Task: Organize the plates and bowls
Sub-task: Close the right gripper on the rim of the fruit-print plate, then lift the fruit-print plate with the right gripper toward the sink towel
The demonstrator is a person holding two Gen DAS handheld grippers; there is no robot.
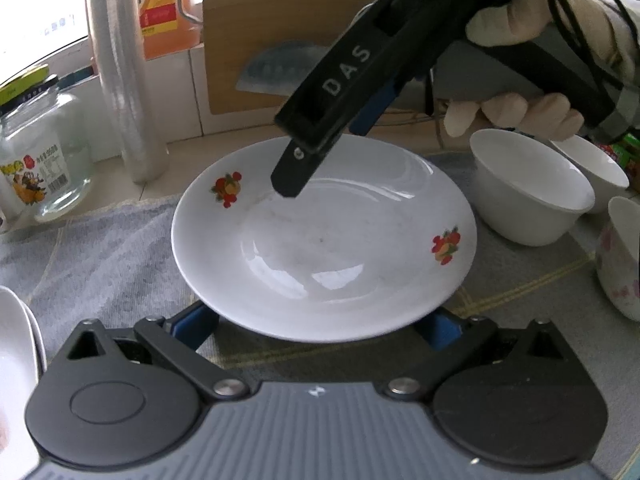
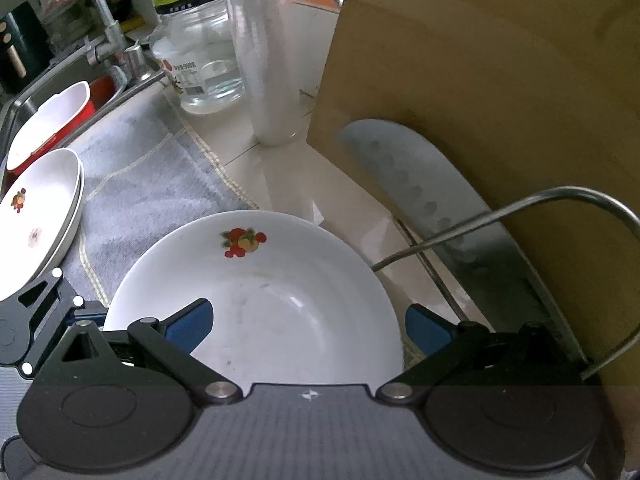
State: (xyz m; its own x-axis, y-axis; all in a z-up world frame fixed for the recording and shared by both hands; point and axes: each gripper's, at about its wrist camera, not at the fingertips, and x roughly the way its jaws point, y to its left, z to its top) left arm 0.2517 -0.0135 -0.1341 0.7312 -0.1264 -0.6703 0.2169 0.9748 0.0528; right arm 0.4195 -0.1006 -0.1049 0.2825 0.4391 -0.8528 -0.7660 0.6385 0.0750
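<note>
Left wrist: plate [image 1: 324, 240] on cloth [image 1: 108, 248], near rim over left gripper [image 1: 320, 326], spread wide. Right gripper [image 2: 308, 326] gapes astride its far rim.

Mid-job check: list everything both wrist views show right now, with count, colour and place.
fruit-print plate: 1, white, centre of grey mat, between both grippers
stacked plates: 2, white, mat's left end
plain bowls: 2, white, right of plate
floral bowl: 1, white-pink, far right
glass jar: 1, clear, back left
cutting board: 1, tan, upright at back
cleaver: 1, grey, leaning on board
faucet: 1, metal, by sink
left gripper: open, at plate's near rim
right gripper: open, straddling plate's far rim
gloved hand: holding right gripper
</note>
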